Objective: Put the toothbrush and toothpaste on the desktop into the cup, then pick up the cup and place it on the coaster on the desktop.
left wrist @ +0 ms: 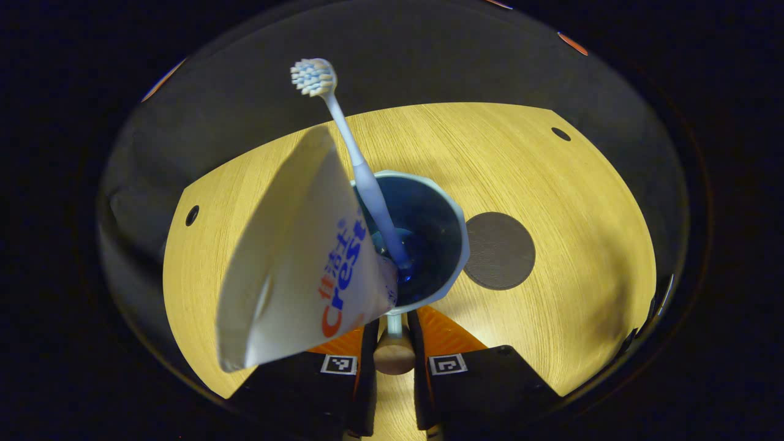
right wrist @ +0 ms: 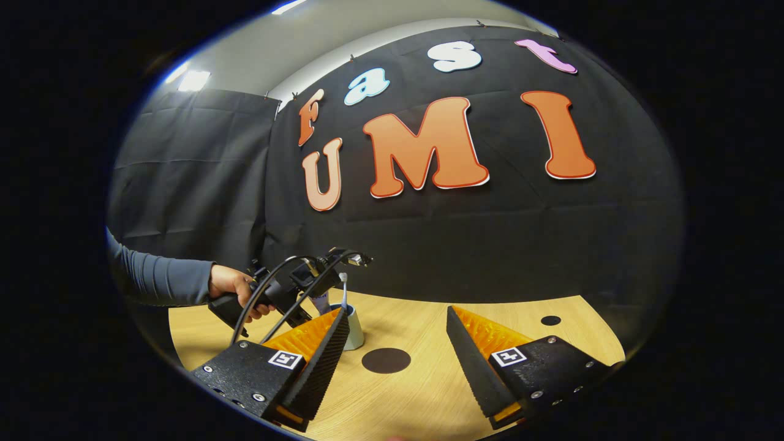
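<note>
- Pinching the cup's handle (left wrist: 394, 352), the left gripper (left wrist: 392, 343) has both fingers squeezed on it, likely so the cup (left wrist: 438, 245) lifts without tipping.
- The toothbrush (left wrist: 361, 165) and toothpaste (left wrist: 300, 263) stand inside the cup.
- The coaster (left wrist: 499, 251) lies just beside the cup, with bare desktop (left wrist: 582, 202) around it.
- The right gripper (right wrist: 398, 343) hangs wide apart, holding nothing.

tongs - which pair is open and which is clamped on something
The right tongs are open, fingers spread wide over the table. The left tongs are shut on the cup's wooden handle.
</note>
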Motion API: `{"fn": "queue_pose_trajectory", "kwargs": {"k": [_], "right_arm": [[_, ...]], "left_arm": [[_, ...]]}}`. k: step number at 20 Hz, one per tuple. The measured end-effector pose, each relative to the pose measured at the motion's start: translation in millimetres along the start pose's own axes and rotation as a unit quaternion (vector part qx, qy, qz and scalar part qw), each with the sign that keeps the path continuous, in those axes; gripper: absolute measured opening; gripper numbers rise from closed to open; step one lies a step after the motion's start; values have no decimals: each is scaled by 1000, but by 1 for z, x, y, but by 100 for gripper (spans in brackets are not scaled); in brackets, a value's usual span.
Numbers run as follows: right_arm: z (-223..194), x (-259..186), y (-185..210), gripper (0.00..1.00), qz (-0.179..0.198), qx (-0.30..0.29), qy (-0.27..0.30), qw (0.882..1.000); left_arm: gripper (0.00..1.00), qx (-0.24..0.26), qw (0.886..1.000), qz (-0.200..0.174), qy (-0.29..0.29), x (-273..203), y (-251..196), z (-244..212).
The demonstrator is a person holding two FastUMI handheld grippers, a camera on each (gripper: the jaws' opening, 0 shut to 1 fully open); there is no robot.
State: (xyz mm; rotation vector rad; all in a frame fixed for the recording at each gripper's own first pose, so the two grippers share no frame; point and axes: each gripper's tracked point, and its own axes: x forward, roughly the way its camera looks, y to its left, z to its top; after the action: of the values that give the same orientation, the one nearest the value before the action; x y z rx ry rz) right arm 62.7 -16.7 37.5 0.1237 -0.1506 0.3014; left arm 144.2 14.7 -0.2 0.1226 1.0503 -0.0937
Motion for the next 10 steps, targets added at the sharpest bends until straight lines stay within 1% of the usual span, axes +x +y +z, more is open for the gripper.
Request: {"fn": "queue_pose_trajectory", "kwargs": {"k": [1, 2, 5, 10], "right_arm": [[1, -1, -2, 96, -5, 3, 0, 1000], [0, -4, -7, 96, -9, 7, 1, 1000], [0, -13, -19, 96, -21, 13, -2, 1000], [1, -22, -33, 96, -42, 33, -5, 999]], "left_arm": [[29, 7, 1000, -2, -4, -12, 9, 1], [29, 8, 1000, -6, -10, -18, -5, 10], [29, 16, 999, -20, -20, -42, -12, 18], [29, 31, 998, -40, -28, -39, -10, 19]]}}
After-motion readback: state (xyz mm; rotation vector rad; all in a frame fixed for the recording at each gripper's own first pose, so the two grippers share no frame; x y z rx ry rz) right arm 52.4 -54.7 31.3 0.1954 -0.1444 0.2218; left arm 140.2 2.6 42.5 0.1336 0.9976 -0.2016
